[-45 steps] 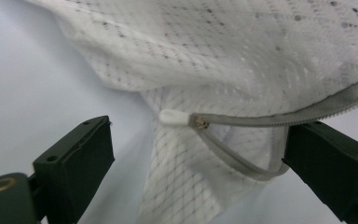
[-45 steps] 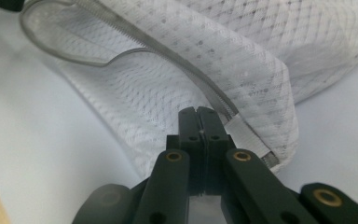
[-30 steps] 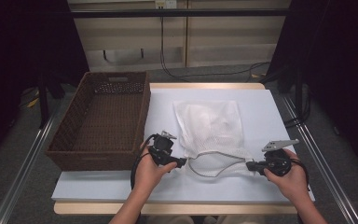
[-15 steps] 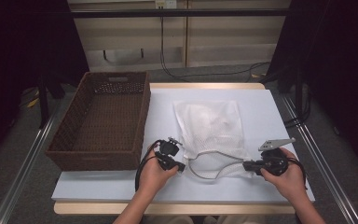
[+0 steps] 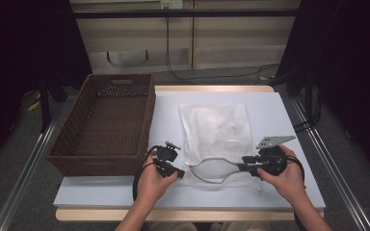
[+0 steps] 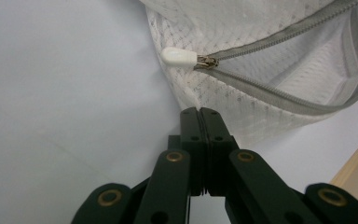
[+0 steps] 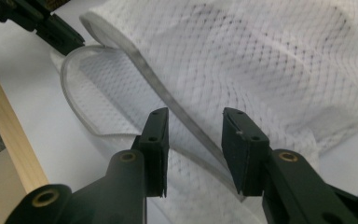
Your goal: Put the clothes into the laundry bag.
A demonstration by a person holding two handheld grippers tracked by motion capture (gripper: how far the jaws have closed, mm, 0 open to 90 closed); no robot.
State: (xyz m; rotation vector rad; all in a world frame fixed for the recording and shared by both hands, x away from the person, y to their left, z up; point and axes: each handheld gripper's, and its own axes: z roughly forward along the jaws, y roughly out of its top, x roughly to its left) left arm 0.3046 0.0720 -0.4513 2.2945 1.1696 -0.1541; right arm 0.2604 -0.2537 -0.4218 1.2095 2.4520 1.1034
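Left gripper view looks along jaws pressed flat together, the left gripper (image 6: 200, 114) pinching the white mesh at the corner of the laundry bag (image 6: 261, 84), just below the white zipper pull (image 6: 179, 56). That pinch reads as an anchor: it pins the corner so the bag cannot slide while its mouth is worked. The zipper (image 6: 279, 42) is run back, and its two grey tapes part into a wide opening.

Right gripper view shows the right gripper (image 7: 193, 135) with its jaws spread and just opening further; the grey zipper edge (image 7: 186, 126) passes between the pads without being pressed, so it seems to have let go of that lip or to be setting up a new bite.

High view places the bag flat on the white table (image 5: 125, 192), mouth toward the person, between the two hands. The empty wicker basket (image 5: 108, 120) stands beside it, probably where things are meant to go.
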